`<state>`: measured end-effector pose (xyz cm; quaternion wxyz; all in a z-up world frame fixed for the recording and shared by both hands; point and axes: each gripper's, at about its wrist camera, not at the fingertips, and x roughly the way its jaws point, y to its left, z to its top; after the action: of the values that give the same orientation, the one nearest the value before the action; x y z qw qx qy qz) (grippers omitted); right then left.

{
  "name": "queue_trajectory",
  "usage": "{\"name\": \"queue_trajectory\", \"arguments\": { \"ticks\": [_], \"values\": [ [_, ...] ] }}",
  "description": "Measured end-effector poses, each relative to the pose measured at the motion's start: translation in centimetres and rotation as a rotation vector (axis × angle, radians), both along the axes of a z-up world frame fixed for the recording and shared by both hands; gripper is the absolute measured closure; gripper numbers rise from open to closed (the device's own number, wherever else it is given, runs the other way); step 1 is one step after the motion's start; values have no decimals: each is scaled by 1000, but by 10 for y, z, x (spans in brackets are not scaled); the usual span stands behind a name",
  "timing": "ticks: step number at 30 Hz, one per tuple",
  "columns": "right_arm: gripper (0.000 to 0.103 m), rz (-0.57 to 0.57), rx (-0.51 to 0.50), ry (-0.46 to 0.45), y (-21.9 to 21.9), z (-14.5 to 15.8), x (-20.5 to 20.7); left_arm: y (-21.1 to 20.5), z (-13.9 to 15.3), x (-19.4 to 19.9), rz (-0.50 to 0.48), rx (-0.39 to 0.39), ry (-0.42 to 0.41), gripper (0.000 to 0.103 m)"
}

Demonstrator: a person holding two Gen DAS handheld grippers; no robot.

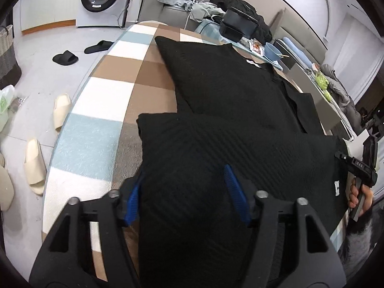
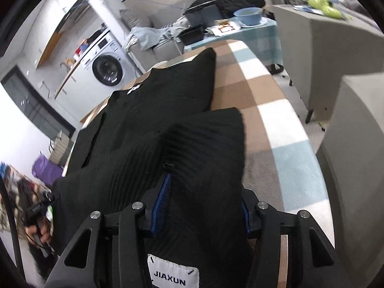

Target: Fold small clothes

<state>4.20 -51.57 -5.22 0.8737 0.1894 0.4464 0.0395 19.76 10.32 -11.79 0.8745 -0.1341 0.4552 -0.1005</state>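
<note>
A black ribbed knit garment (image 1: 228, 100) lies on a checked tablecloth (image 1: 100, 100), part of it folded over toward me. My left gripper (image 1: 184, 187) has its blue pads on either side of a fold of this cloth and holds it. In the right wrist view the same garment (image 2: 148, 110) spreads ahead. My right gripper (image 2: 204, 199) is shut on another fold of it, with a white JIAXUN label (image 2: 172, 276) lying between the gripper arms. The right gripper also shows at the right edge of the left wrist view (image 1: 360, 168).
Slippers (image 1: 36, 163) and black sandals (image 1: 66, 57) lie on the floor left of the table. A washing machine (image 1: 103, 0) stands behind. A blue bowl (image 1: 273, 51) and black boxes (image 1: 237, 24) sit at the far end. A grey sofa (image 2: 324, 48) stands to the right.
</note>
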Motion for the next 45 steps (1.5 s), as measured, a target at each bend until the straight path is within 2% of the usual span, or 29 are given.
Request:
{"name": "queue_trajectory", "arguments": {
  "ticks": [2, 5, 8, 12, 16, 25, 28, 30, 31, 32, 34, 36, 37, 38, 41, 45],
  "values": [
    [59, 10, -11, -2, 4, -1, 2, -2, 0, 1, 0, 10, -5, 64],
    [62, 9, -8, -3, 3, -4, 4, 0, -1, 2, -2, -7, -4, 74],
    [66, 12, -10, -3, 4, -5, 5, -2, -1, 0, -11, -3, -5, 79],
    [74, 46, -32, 8, 11, -6, 2, -5, 1, -4, -31, 32, -9, 81],
    [81, 69, -8, 20, 13, -9, -5, -6, 2, -14, -45, 43, -4, 81],
    [82, 86, 10, 27, 18, -9, -20, -7, 9, -54, -57, 81, -7, 81],
    [82, 90, 15, 19, 18, -7, -26, -2, 10, -64, -44, 62, -12, 81],
    [81, 77, 13, 19, 15, -6, -27, 2, 10, -65, -30, 34, -12, 81],
    [77, 62, 20, 19, 12, -6, -26, 4, 10, -65, -19, 16, -7, 80],
    [66, 50, 33, 15, 8, -5, -24, 5, 10, -65, -12, 4, -4, 79],
    [54, 14, 67, -6, -2, -4, -22, 11, 12, -66, 10, -24, -8, 78],
    [52, 7, 100, -20, -6, -3, -19, 15, 15, -68, 33, -37, -21, 70],
    [47, 5, 108, -21, -6, -3, -16, 17, 17, -68, 44, -42, -27, 60],
    [46, 3, 104, -21, -6, -3, -12, 19, 18, -68, 59, -49, -33, 52],
    [46, 6, 92, -19, -3, -5, -2, 22, 22, -65, 90, -80, -50, 44],
    [46, 7, 67, -9, 5, -8, 10, 23, 20, -54, 112, -84, -30, 43]
  ]
}}
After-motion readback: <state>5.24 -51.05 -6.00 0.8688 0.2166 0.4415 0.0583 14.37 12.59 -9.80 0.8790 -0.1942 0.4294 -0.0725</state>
